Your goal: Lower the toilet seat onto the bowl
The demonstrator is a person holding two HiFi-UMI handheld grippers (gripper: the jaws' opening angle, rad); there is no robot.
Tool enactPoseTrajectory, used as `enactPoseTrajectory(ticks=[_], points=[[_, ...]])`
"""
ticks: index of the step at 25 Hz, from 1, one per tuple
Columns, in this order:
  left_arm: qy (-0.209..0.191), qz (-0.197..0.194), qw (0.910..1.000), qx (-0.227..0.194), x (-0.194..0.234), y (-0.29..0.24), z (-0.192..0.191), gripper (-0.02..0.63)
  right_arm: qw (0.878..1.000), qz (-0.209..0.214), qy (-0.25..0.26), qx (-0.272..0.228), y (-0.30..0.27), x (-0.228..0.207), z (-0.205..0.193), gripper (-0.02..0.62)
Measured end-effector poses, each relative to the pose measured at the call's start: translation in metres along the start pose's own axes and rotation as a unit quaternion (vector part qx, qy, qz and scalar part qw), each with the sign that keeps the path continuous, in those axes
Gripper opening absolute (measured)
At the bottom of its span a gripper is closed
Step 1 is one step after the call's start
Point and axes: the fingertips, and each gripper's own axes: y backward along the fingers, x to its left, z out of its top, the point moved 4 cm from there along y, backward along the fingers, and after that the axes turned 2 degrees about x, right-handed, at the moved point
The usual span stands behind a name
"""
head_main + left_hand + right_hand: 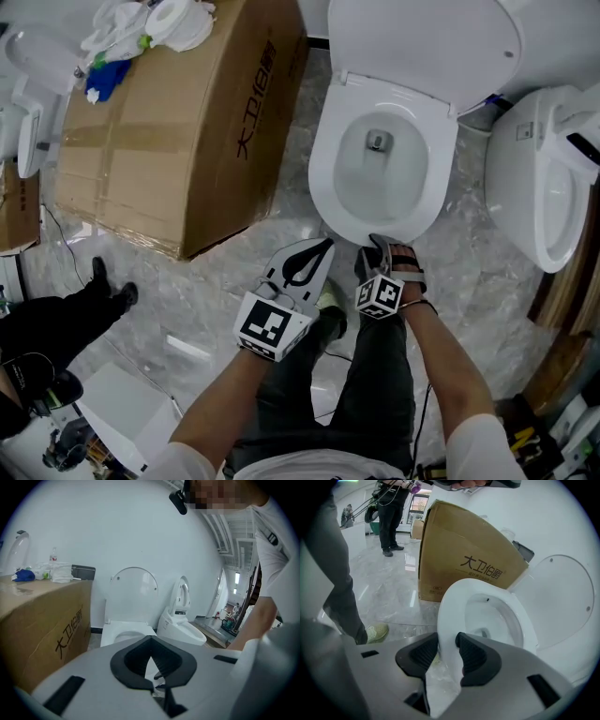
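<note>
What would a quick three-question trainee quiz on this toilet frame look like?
1. True or false: the toilet seat lies flat on the bowl while the lid stands raised.
2. What stands between the jaws of the right gripper? A) the seat's front rim B) a cardboard flap C) nothing
3. Fill in: the jaws of the left gripper are ___, with nothing between them.

Key: 1 true; 2 A; 3 together.
</note>
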Motion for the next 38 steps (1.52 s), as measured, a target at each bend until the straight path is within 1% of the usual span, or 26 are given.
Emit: enactPoseTrajectory(ticks=[5,9,13,17,20,23,25,30,33,35,38], points=[[-0.001,-0.002,1.0000,-0.003,0.001,-0.005,-0.004,0.009,1.000,0.016,0.000,0.014,-0.014,0.005,-0.004,0.145],[0.000,0.000,1.0000,-0.001,0.004,-0.005,-0.006,0.009,1.000,0.022,0.001,0.013,-0.016,0.004,-0.004,0.146],[0.002,0.000,1.0000,0.003,0.000,0.000,0.000,0.009,0.998,0.039,-0.040,0.009,-0.001,-0.001,0.001,0.143],[-0.009,-0.009,0.9999,0.010,-0.011,0.010,0.023,0.009,0.994,0.051,-0.097,-0.024,0.046,-0.020,0.020,0.109],[-0.019,-0.013,0.9997,0.003,-0.019,0.018,0.052,0.009,0.983,0.041,-0.171,-0.057,0.094,-0.051,0.039,0.068],[-0.027,-0.017,0.9995,-0.006,-0.032,0.034,0.081,0.009,0.966,0.023,-0.238,-0.096,0.152,-0.080,0.065,0.048],[-0.032,-0.020,0.9993,-0.009,-0.045,0.049,0.102,0.009,0.955,0.010,-0.270,-0.125,0.195,-0.097,0.083,0.043],[-0.051,-0.041,0.9977,-0.016,-0.089,0.090,0.158,0.009,0.931,-0.015,-0.315,-0.183,0.301,-0.138,0.123,0.040],[-0.051,-0.040,0.9974,-0.030,-0.109,0.113,0.189,0.009,0.919,-0.030,-0.333,-0.211,0.354,-0.158,0.141,0.040],[-0.050,-0.039,0.9973,-0.037,-0.120,0.126,0.209,0.009,0.912,-0.039,-0.341,-0.227,0.384,-0.169,0.150,0.040],[-0.061,-0.045,0.9963,-0.042,-0.139,0.141,0.234,0.009,0.905,-0.056,-0.341,-0.246,0.418,-0.183,0.163,0.038]])
